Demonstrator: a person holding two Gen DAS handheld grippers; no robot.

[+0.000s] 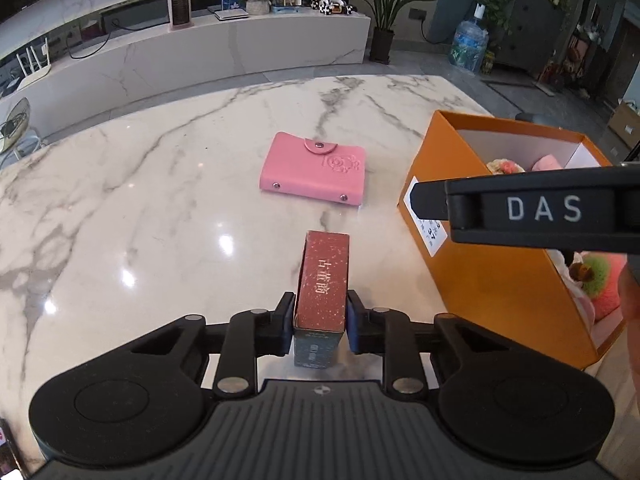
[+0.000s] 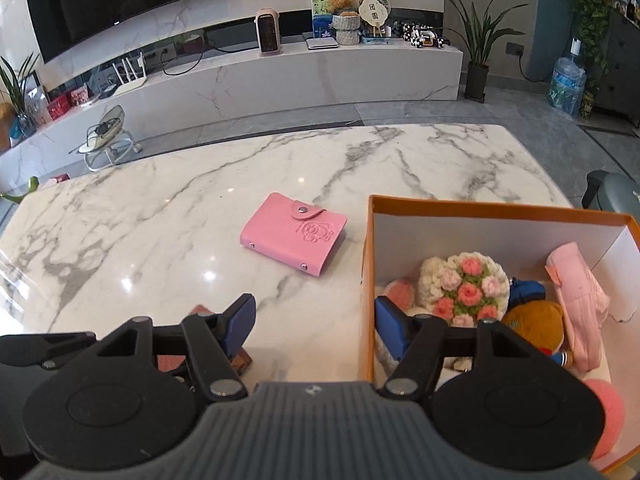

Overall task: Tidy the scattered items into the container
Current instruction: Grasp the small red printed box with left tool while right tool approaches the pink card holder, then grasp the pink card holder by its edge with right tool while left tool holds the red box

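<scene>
Red box [image 1: 322, 280]: narrow, speckled red with gold characters on the upper face, dark end panel toward the camera. Long axis runs along the left gripper's [image 1: 321, 322] fingers, pointing away toward the far table edge. Both blue pads press its side faces, jaws drawn in to the box's width; firm grasp on the near end. Whether the box's underside touches the marble table [image 1: 160, 200] cannot be told.

Pink card holder [image 1: 314, 170]: flat on the marble beyond the red box, well apart from it, snap tab up, studded spine edge toward the camera, long axis slanted across the view. Just left of the orange box [image 1: 480, 264].

Right gripper [image 2: 316, 320]: jaws spread wide, nothing between the pads. Left finger over bare table, right finger [image 2: 390, 330] inside the orange box [image 2: 366, 280], so the jaws straddle its left wall.

View differences: right wrist shows the box contents, including a crochet flower bouquet [image 2: 466, 286], brown plush toy [image 2: 536, 326] and pink cloth [image 2: 576, 292]; left wrist shows only slivers of these. Right wrist catches just a red corner of the held box [image 2: 242, 362] behind its left finger. Left wrist shows the right gripper from the side, as a black bar marked "DAS" [image 1: 540, 210] over the orange box.
</scene>
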